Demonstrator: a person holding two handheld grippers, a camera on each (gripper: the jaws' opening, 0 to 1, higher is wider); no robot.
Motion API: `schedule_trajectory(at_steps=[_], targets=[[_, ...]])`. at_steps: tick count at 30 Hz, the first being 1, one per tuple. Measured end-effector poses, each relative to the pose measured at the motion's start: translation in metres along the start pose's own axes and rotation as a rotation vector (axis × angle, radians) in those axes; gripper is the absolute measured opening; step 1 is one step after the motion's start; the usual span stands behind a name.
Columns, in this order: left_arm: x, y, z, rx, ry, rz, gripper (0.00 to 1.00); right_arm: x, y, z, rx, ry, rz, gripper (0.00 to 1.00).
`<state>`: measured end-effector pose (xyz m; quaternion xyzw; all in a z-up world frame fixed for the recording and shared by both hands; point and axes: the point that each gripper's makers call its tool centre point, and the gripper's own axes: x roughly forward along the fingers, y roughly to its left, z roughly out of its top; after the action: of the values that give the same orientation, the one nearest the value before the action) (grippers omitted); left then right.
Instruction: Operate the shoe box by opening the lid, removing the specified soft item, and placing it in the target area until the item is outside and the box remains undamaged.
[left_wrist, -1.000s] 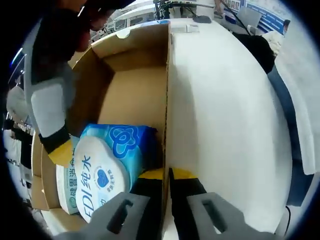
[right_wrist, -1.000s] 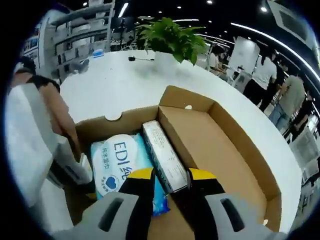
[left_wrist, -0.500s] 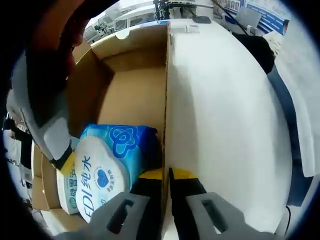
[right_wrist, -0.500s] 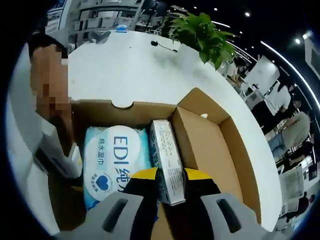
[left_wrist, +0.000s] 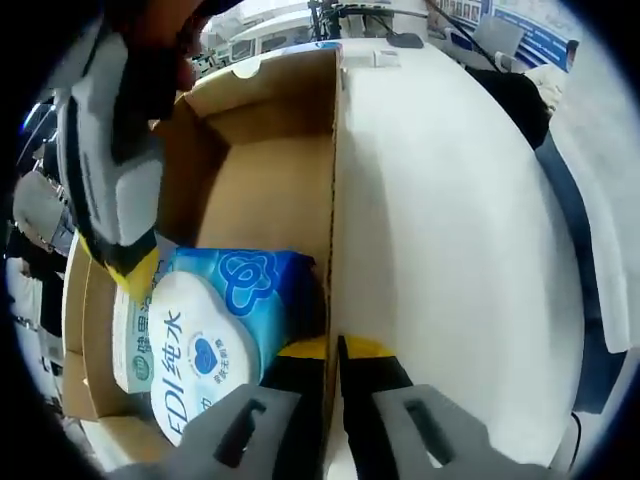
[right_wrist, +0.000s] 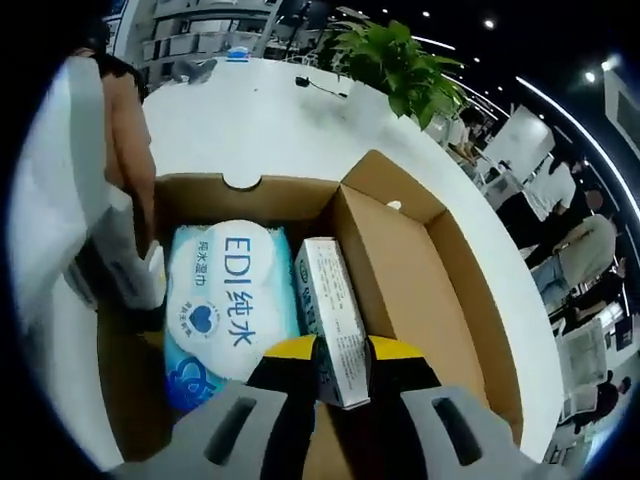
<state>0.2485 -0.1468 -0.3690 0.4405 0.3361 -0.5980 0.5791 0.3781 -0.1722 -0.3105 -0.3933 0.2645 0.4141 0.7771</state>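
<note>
An open cardboard shoe box (left_wrist: 265, 190) (right_wrist: 400, 270) lies on a white table. Inside it is a blue and white soft wipes pack marked EDI (left_wrist: 215, 325) (right_wrist: 228, 305), lying flat. Beside the pack is a slim white carton (right_wrist: 328, 315) (left_wrist: 132, 345). My right gripper (right_wrist: 338, 352) is shut on the carton's near end, and it enters the left gripper view (left_wrist: 115, 190) over the box's far side. My left gripper (left_wrist: 335, 348) is shut on the box's side wall, one jaw inside and one outside. In the right gripper view it stands at the left (right_wrist: 120, 285).
The white table (left_wrist: 450, 220) (right_wrist: 230, 120) spreads beyond the box wall. A potted plant (right_wrist: 390, 60) stands at its far edge. Several people (right_wrist: 560, 230) stand off to the right, and a person in dark clothes (left_wrist: 520, 90) sits near the table's corner.
The right gripper has shifted over the box with the white carton still in it, and the carton shows more in the left gripper view. The wipes pack and left gripper stay put.
</note>
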Motion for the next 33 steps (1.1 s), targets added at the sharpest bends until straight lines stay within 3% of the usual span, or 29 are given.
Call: schedule_trajectory(at_steps=[9,16,33], targets=[[0.000,-0.001,0.000,0.002,0.001,0.002,0.01,-0.025,-0.011,-0.042,0.021,0.069,-0.037,0.17],[-0.002,-0.001,-0.001,0.001,0.003,0.008,0.02,-0.040,-0.015,-0.064,0.034,0.101,-0.061,0.17],[-0.002,0.000,-0.001,-0.010,0.005,0.010,0.02,-0.046,-0.010,-0.069,0.071,0.116,-0.079,0.19]])
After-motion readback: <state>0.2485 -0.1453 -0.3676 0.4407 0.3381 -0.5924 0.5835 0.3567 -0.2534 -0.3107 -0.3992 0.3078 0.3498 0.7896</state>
